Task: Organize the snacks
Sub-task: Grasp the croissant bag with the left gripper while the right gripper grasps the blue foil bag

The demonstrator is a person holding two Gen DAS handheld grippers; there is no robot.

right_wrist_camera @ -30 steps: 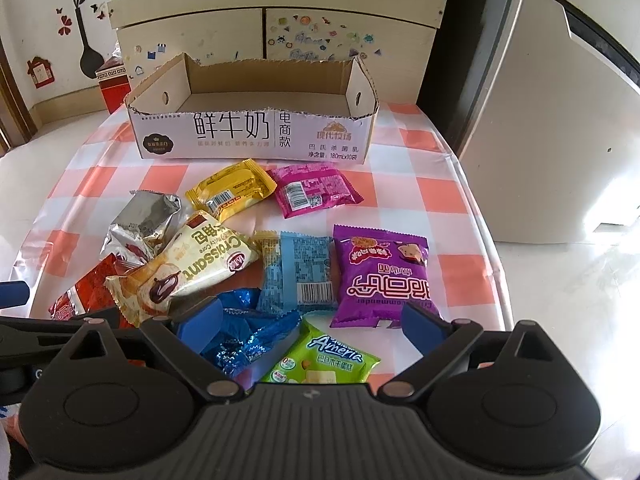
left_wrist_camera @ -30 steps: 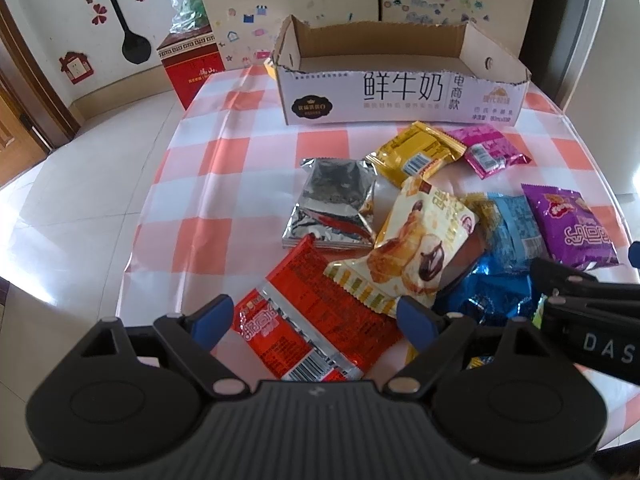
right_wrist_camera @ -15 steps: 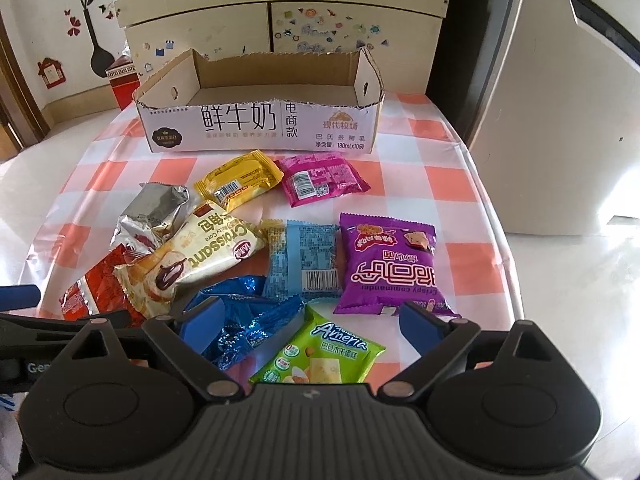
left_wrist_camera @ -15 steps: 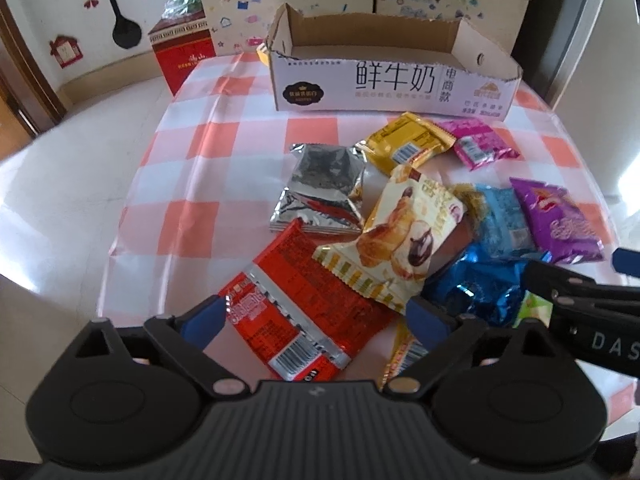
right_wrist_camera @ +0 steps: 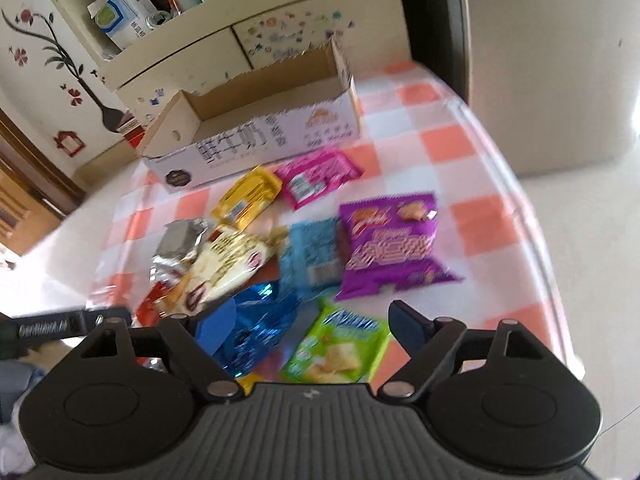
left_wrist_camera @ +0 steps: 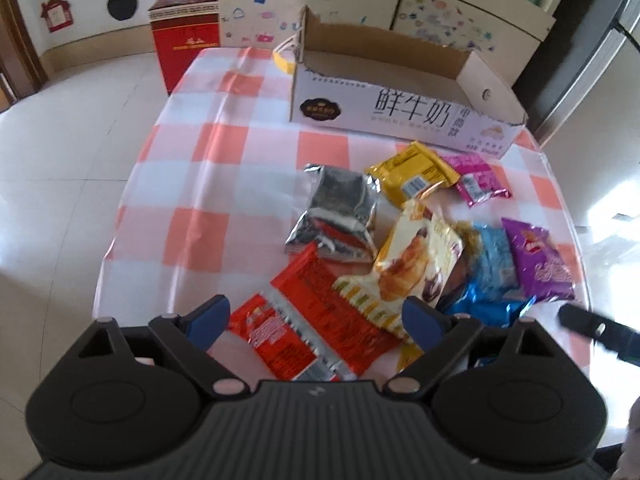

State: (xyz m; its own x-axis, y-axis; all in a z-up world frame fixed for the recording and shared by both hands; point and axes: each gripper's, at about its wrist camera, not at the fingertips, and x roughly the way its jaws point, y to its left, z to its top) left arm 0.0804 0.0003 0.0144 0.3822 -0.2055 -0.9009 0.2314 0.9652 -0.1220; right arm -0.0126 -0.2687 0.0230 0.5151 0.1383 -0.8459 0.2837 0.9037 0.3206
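Crinkled foil snack packets lie scattered on the orange-and-white checked tabletop (left_wrist_camera: 208,216) before an open white cardboard milk box (left_wrist_camera: 400,116). The left gripper (left_wrist_camera: 316,316) hovers, fingers spread and released, over a red plastic packet (left_wrist_camera: 316,328). The right gripper (right_wrist_camera: 312,320), equally released, hangs above a green cracker packet (right_wrist_camera: 340,352), seen only in its view.

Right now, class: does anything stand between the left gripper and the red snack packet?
Nothing visible does. The left gripper is open, and the red snack packet lies in plain sight between its fingers; only the croissant packet overlaps its right edge.
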